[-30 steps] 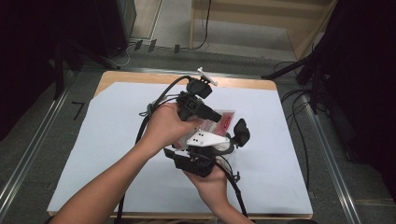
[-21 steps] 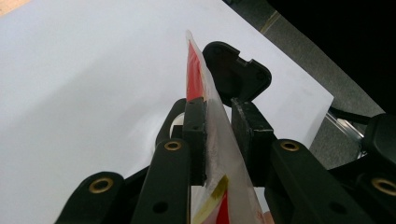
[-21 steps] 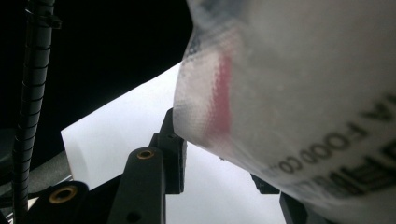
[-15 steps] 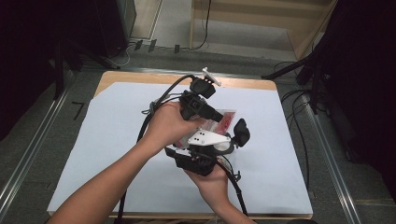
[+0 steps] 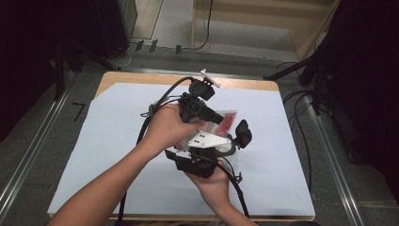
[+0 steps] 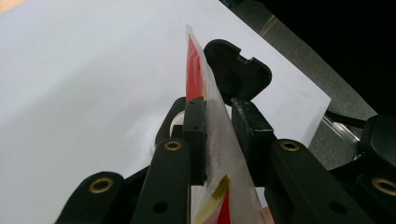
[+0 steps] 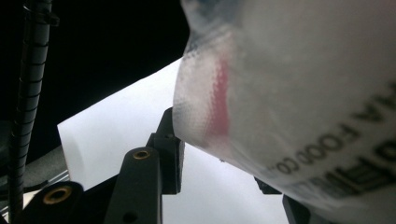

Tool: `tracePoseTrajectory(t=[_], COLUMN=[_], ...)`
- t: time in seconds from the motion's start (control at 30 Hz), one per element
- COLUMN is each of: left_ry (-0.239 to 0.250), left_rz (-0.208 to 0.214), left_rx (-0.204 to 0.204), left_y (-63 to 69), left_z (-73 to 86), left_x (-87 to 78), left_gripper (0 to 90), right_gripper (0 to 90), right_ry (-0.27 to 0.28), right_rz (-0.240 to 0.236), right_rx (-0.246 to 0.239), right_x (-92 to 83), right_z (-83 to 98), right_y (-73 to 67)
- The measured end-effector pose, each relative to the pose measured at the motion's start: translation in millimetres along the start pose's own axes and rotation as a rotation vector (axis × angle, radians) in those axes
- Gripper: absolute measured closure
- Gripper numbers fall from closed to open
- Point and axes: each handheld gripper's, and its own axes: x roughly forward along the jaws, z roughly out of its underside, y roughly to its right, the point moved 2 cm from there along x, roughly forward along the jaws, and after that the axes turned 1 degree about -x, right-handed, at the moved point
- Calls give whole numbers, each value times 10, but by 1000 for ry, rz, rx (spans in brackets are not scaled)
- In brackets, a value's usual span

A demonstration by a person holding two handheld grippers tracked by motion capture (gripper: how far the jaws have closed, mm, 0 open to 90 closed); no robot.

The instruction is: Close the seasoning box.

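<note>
A clear plastic packet (image 5: pixel 228 120) with red print hangs above the middle of the table, between both hand-held tools. My left gripper (image 5: pixel 217 119) comes in from the left and is shut on the packet (image 6: pixel 212 116), which stands edge-on between its pads (image 6: pixel 194 135). My right gripper (image 5: pixel 235 141), held from below, has a pale plate on top and one black jaw sticking out to the right of the packet. In the right gripper view the packet (image 7: pixel 299 93) hangs blurred just in front of the lens, and the right gripper (image 7: pixel 217 175) has its jaws spread apart beneath it.
A white sheet (image 5: pixel 117 141) covers the wooden table (image 5: pixel 263 85). Black cables (image 5: pixel 162 101) trail from both tools across the person's arms. Dark floor, metal rails and more cables surround the table.
</note>
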Motion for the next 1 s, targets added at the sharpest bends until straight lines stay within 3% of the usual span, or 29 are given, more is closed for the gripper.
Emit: tracePoseTrajectory(t=[0.53,1.0], left_ry=[11,21], left_rz=[9,28], left_rx=[-23,-4], left_y=[-5,-17], left_z=[-4,81], left_x=[26,35], left_gripper=[784,771], right_gripper=[616,577], right_ry=[-7,-8], right_rz=[24,19], right_rx=[1,0], right_x=[-24,24], right_z=[-10,79], right_y=[40,38])
